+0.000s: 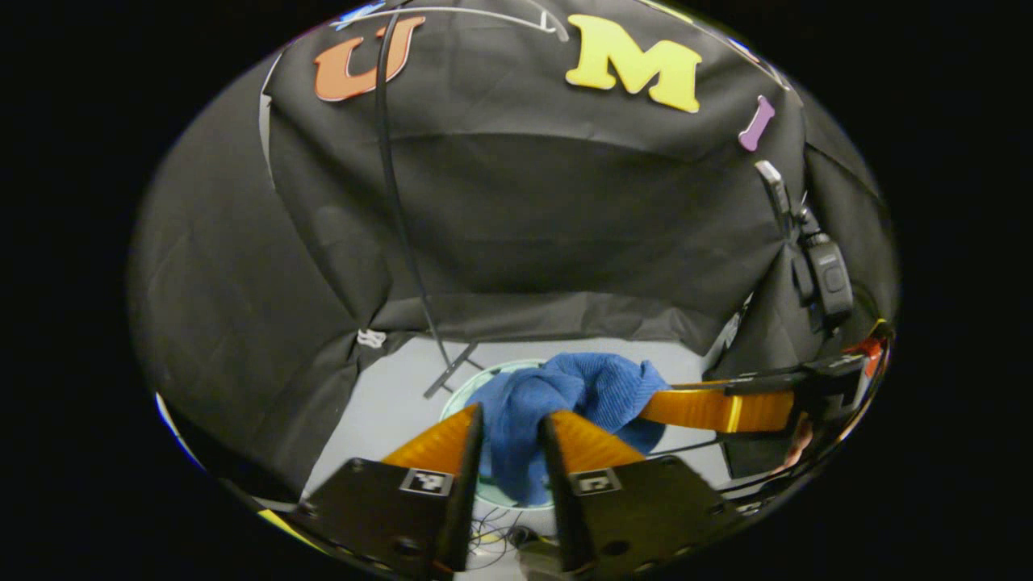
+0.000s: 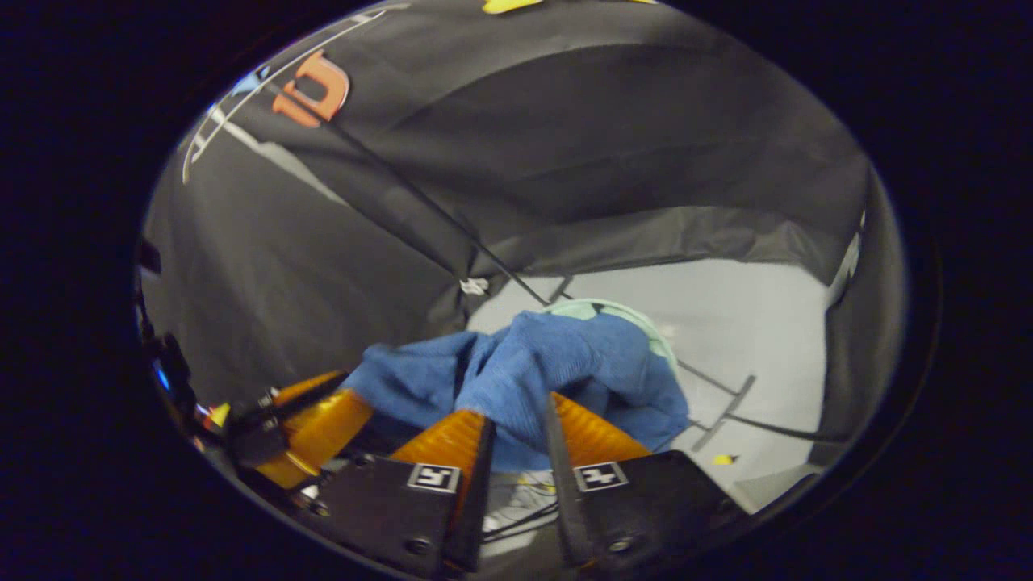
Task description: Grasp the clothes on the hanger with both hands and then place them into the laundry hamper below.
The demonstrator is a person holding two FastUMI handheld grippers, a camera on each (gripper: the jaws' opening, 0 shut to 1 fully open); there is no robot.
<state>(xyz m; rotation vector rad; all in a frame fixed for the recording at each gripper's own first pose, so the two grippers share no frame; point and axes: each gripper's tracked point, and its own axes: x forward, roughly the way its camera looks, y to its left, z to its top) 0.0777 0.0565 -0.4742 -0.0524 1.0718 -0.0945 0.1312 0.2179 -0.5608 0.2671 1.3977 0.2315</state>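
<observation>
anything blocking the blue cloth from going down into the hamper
Nothing visible does. The blue cloth hangs bunched between both tools, the left tool and right tool each clamped on it, directly over the pale green hamper rim. Only bare grey floor and thin black cables lie beside the hamper.

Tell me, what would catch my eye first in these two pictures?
The bunched blue cloth stands out, low in the middle of both views against the dark booth wall. Each pair of tongs bites into it: the left tongs in the left gripper view, the right tongs in the right gripper view. Beneath the cloth peeks the pale green rim of the hamper, standing on the light floor.
</observation>
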